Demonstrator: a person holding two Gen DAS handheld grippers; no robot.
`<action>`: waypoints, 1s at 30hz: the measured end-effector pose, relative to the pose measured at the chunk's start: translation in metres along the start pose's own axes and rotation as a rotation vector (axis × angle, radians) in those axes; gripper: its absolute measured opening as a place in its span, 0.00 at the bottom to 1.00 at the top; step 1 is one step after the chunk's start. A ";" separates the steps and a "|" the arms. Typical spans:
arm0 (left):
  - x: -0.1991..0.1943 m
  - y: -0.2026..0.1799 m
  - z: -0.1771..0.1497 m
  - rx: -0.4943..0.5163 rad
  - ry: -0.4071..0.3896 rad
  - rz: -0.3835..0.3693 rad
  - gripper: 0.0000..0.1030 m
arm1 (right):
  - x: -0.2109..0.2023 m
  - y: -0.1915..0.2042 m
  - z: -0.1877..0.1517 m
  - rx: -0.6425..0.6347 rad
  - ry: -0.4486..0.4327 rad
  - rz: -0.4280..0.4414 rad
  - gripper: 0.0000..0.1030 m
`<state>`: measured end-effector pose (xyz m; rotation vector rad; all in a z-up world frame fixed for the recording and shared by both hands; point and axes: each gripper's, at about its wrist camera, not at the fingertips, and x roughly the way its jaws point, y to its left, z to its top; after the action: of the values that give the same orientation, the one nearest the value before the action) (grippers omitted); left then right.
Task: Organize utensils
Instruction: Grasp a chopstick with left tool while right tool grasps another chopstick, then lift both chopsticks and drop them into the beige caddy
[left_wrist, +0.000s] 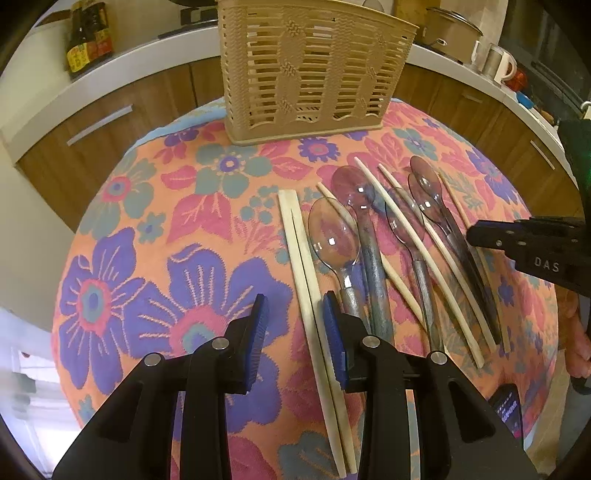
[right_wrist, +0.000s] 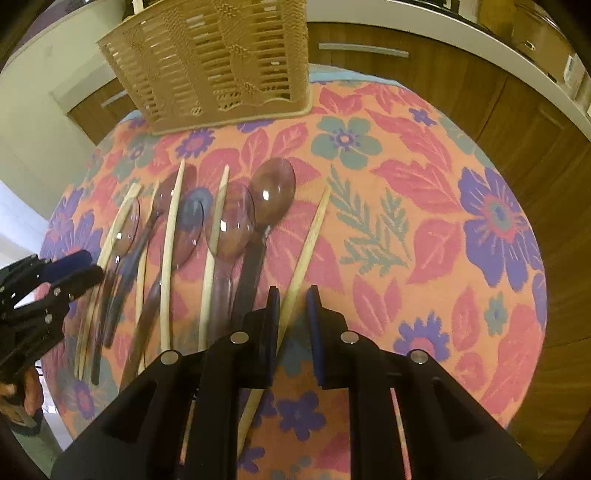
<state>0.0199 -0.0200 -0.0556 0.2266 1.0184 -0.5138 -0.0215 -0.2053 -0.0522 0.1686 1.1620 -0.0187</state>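
**Chopstick between the pads, basket waiting**

The right gripper (right_wrist: 291, 295) straddles a lone chopstick (right_wrist: 308, 243), the utensil farthest right of the slatted basket (right_wrist: 221, 70); its jaws stand narrow, pads apparently not yet pressing. Light, stiff and thin, it could roll, so take it mid-shaft. The left gripper (left_wrist: 293, 317) hangs part open, empty, beside a joined chopstick pair (left_wrist: 295, 240). Only the right wrist view shows the straddle.

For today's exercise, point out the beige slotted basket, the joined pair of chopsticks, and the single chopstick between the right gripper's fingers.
Beige slotted basket (left_wrist: 314, 70): left wrist view, on its slotted front wall.
Joined pair of chopsticks (left_wrist: 301, 254): left wrist view, on the upper shaft.
Single chopstick (right_wrist: 308, 243): right wrist view, on the mid shaft beyond the fingertips.
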 end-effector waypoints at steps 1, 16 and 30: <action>0.000 0.000 0.001 0.003 0.003 0.001 0.31 | 0.000 -0.001 -0.001 0.005 0.003 0.002 0.12; 0.001 0.004 0.007 -0.038 -0.024 0.073 0.10 | -0.009 -0.022 0.000 0.023 0.007 0.011 0.04; -0.001 0.030 0.003 -0.114 0.005 0.113 0.16 | -0.005 -0.035 -0.005 0.037 0.062 0.017 0.05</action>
<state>0.0371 0.0050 -0.0553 0.1829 1.0301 -0.3522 -0.0315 -0.2400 -0.0541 0.2132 1.2224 -0.0207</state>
